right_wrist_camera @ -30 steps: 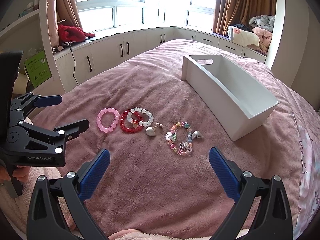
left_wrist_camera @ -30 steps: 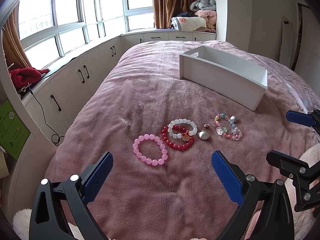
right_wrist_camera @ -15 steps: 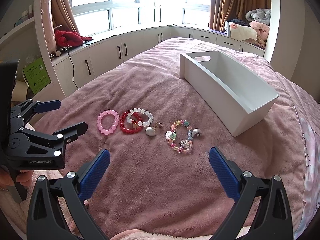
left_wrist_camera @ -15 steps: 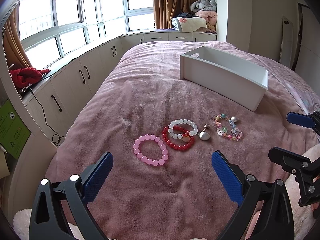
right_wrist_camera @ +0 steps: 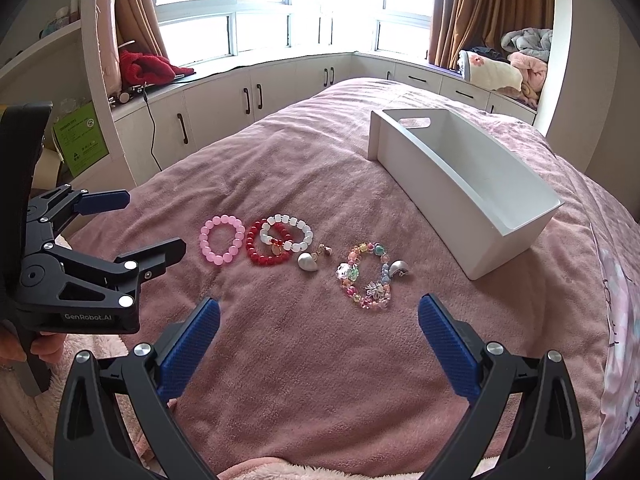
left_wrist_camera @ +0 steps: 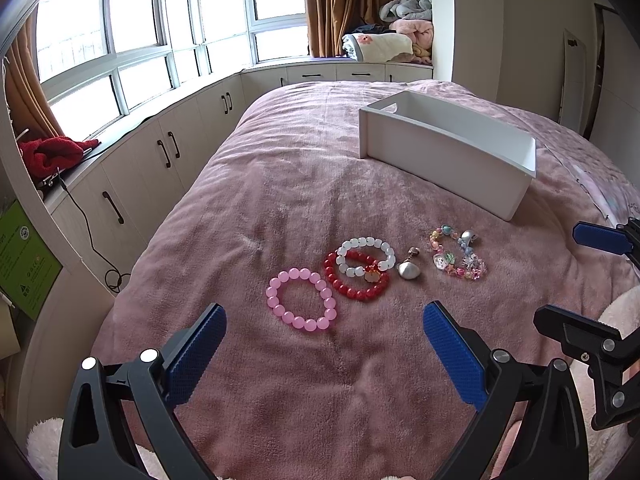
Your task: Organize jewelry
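Note:
A row of jewelry lies on the pink blanket: a pink bead bracelet (left_wrist_camera: 302, 305) (right_wrist_camera: 222, 239), a red bracelet (left_wrist_camera: 352, 284) (right_wrist_camera: 265, 254) overlapped by a white one (left_wrist_camera: 366, 256) (right_wrist_camera: 286, 232), a silver shell charm (left_wrist_camera: 408, 270) (right_wrist_camera: 308, 263), and a multicolour bead bracelet (left_wrist_camera: 458, 258) (right_wrist_camera: 366, 276) with a silver piece (right_wrist_camera: 398, 268) beside it. An empty white box (left_wrist_camera: 448, 152) (right_wrist_camera: 460, 184) stands behind them. My left gripper (left_wrist_camera: 324, 356) (right_wrist_camera: 136, 224) is open near the pink bracelet. My right gripper (right_wrist_camera: 319, 336) (left_wrist_camera: 576, 276) is open in front of the multicolour bracelet.
The bed's pink blanket (left_wrist_camera: 300, 184) drops off at the left toward white cabinets (left_wrist_camera: 132, 176) under the windows. A fluffy pink cover (right_wrist_camera: 80, 344) lies at the near edge. Folded bedding (right_wrist_camera: 504, 66) sits on the far window seat.
The right wrist view has shifted slightly forward and left; the jewelry sits a little nearer. The left gripper has hardly moved. Both grippers stay open.

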### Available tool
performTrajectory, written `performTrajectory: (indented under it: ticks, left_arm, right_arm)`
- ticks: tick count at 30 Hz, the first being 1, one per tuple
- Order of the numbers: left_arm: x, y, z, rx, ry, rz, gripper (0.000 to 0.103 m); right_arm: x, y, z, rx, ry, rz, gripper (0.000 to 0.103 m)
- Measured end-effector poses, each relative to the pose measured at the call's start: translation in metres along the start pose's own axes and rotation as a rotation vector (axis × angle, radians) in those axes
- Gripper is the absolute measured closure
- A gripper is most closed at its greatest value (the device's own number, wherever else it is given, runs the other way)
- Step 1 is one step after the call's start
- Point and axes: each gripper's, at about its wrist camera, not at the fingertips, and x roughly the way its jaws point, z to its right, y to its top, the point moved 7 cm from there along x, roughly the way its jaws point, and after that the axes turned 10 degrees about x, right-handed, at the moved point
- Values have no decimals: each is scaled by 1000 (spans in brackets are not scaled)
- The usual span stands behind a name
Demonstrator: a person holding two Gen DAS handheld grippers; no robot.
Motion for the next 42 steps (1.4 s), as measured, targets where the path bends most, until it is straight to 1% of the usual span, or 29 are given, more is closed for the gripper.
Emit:
performTrajectory:
  ticks: [27,30,35,42]
  left_arm:
    - [3,-2,2,-4,-8,-8,3]
    - [8,-7,-1,-28,-21,-28,3]
    - [18,-11,-12,-111,-76,-66,3]
    - [45,-12,-21,-193,-134,-159,3]
  right_arm:
    - [2,-1,0,4,0,-7,5]
    - [3,-1,0,6,3,-9,5]
    - [6,-2,1,21,10,-21,5]
    - [14,5,2,37,36,-51,5]
